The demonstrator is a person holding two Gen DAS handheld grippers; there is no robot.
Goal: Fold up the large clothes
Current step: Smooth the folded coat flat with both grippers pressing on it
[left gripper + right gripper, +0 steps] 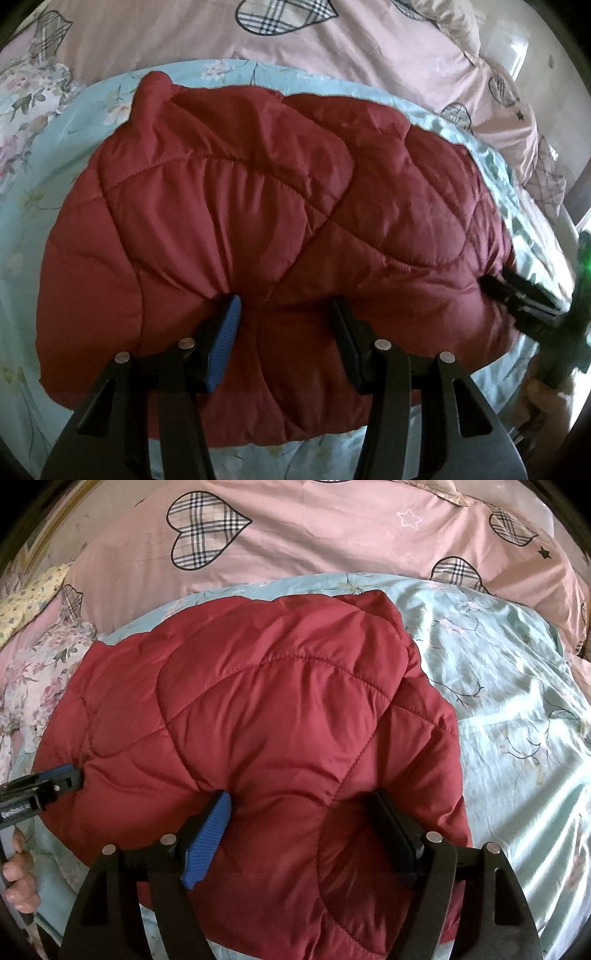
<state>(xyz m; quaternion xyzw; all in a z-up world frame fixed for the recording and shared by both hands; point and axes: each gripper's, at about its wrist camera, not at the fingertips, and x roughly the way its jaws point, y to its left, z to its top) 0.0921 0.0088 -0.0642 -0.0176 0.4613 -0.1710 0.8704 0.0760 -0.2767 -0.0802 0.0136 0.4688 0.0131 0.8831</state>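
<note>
The dark red quilted padded jacket (258,221) lies bunched on the pale blue floral sheet (498,709), directly ahead of both grippers. Left gripper (284,306): jaws wide, pressed against the jacket's near edge. Right gripper (303,805): jaws wide, likewise against the near edge.

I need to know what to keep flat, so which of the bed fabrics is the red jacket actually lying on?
The pale blue floral sheet: the red jacket rests directly on it. The pink heart-print duvet lies beyond the jacket, not under it.
</note>
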